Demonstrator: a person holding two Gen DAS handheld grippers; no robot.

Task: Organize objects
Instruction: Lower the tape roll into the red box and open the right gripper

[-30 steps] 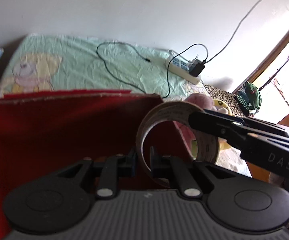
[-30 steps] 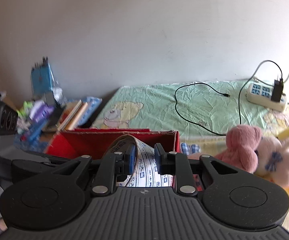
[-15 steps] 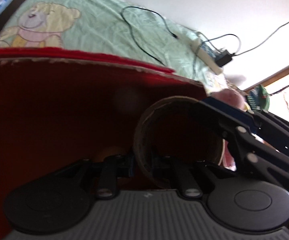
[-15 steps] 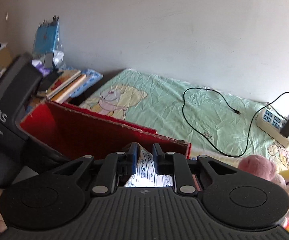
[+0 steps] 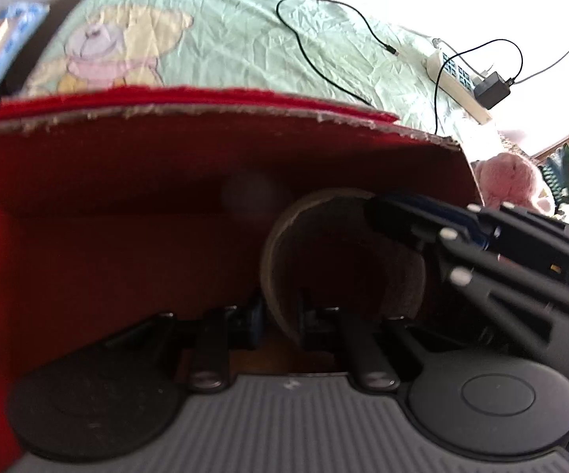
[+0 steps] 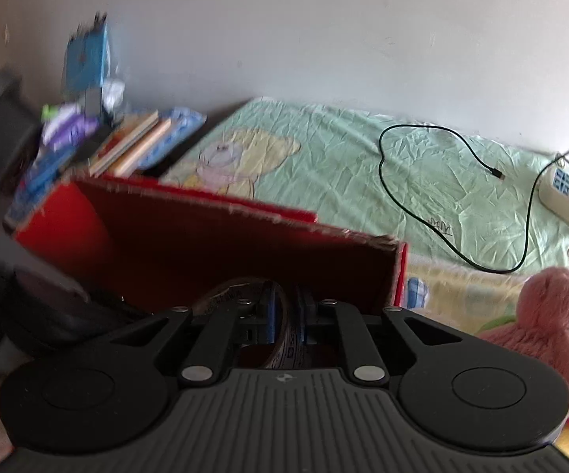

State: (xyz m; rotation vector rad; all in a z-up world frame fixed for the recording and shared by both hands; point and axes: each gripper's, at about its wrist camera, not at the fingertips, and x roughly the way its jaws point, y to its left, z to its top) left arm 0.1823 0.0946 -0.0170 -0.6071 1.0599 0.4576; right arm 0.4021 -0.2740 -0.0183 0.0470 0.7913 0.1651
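Note:
A roll of tape point(image 5: 280, 260) stands on edge, low inside the red cardboard box point(image 5: 134, 173). My left gripper point(image 5: 280, 315) is shut on the roll's near wall. My right gripper point(image 6: 286, 319) is shut on the same tape roll point(image 6: 280, 335) from the other side, its blue pads pressed on the printed band. In the left wrist view the right gripper's black fingers point(image 5: 462, 236) reach in over the roll's top right. The red box point(image 6: 221, 244) fills the middle of the right wrist view, and its floor is dark.
The box rests on a bed with a green bear-print sheet point(image 6: 324, 157). A black cable point(image 6: 434, 197) and a white power strip point(image 5: 458, 79) lie on it. A pink plush toy point(image 6: 552, 323) sits to the right. Books and clutter point(image 6: 127, 146) stand at the back left.
Both grippers have lowered the tape roll from above the box rim down into the box. The red wall now rises behind the roll.

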